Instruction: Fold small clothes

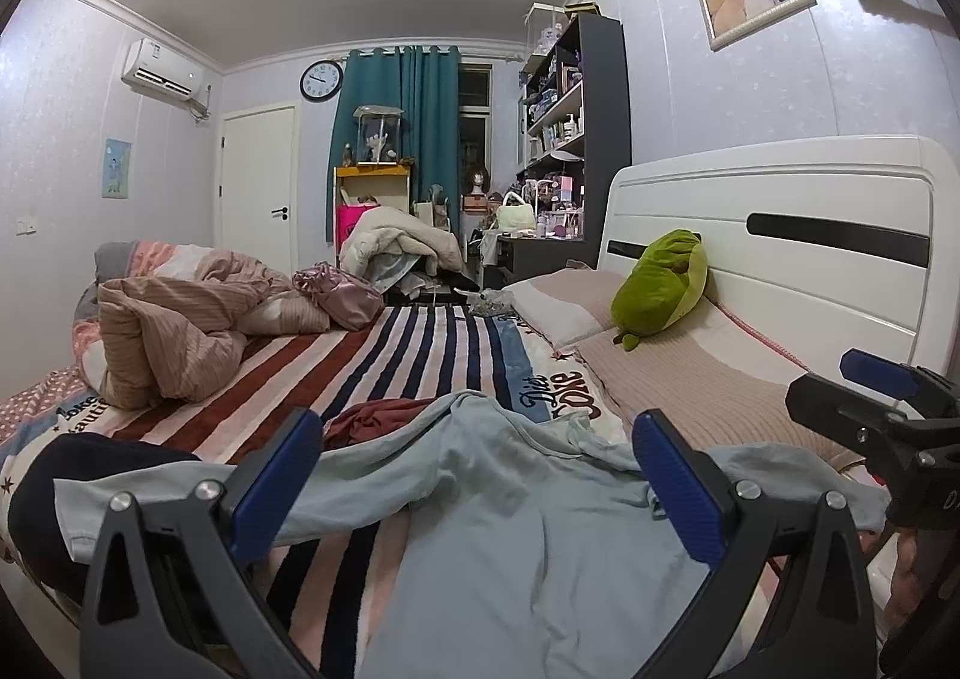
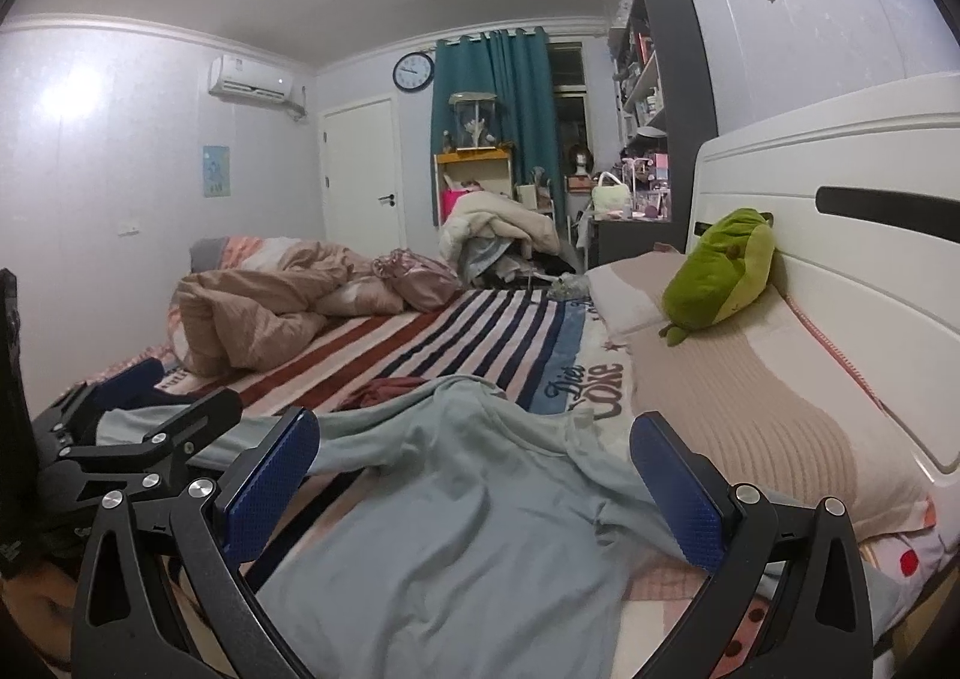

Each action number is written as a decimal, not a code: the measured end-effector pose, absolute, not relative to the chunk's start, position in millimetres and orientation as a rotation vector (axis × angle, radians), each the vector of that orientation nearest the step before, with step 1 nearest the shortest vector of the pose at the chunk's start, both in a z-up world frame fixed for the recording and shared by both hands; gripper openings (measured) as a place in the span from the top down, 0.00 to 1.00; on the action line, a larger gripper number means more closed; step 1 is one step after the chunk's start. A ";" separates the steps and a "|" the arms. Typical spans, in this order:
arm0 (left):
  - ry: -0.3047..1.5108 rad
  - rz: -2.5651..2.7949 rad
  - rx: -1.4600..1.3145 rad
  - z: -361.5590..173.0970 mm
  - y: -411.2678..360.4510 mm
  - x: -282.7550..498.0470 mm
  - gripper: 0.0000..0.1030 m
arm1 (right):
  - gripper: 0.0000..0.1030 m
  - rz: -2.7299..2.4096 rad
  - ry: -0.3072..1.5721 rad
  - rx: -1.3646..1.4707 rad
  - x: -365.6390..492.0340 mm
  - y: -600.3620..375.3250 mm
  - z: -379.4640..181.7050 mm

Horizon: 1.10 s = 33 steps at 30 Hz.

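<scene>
A light blue long-sleeved top (image 1: 510,529) lies spread out and rumpled on the striped bed cover (image 1: 390,355); it also shows in the right wrist view (image 2: 468,523). My left gripper (image 1: 474,475) is open, its blue pads (image 1: 276,475) apart just above the top, empty. My right gripper (image 2: 474,475) is open and empty over the same top, and appears at the right edge of the left wrist view (image 1: 888,409). A dark red garment (image 1: 384,418) lies beyond the top, also in the right wrist view (image 2: 390,388). A dark navy garment (image 1: 78,475) lies at the left.
A bunched pink quilt (image 1: 180,331) and a pink satin bag (image 1: 342,292) lie at the far left of the bed. Pillows (image 1: 678,379), a green plush toy (image 1: 660,283) and a white headboard (image 1: 780,187) are on the right. A cluttered desk and shelves (image 1: 558,138) stand behind.
</scene>
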<state>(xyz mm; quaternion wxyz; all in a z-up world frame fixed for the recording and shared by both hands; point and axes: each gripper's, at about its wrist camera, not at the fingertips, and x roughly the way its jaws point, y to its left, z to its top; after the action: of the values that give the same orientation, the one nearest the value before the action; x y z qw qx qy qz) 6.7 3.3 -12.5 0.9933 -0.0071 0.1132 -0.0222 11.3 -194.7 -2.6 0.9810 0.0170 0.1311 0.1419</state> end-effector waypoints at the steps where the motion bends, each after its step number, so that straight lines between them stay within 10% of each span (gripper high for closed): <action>1: 0.227 -0.044 -0.014 -12.6 3.0 6.5 0.01 | 0.00 0.284 0.266 0.035 11.5 -194.2 -3.0; 33: 0.229 -0.035 -0.014 -10.2 4.3 2.0 0.01 | 0.00 0.273 0.284 0.032 11.4 -199.0 -10.1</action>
<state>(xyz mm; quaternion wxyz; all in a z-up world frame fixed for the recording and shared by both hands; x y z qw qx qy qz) 2.0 4.3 -10.2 0.9933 -0.0071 0.1143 -0.0175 11.4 -199.0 -10.1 0.9805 0.0158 0.1413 0.1355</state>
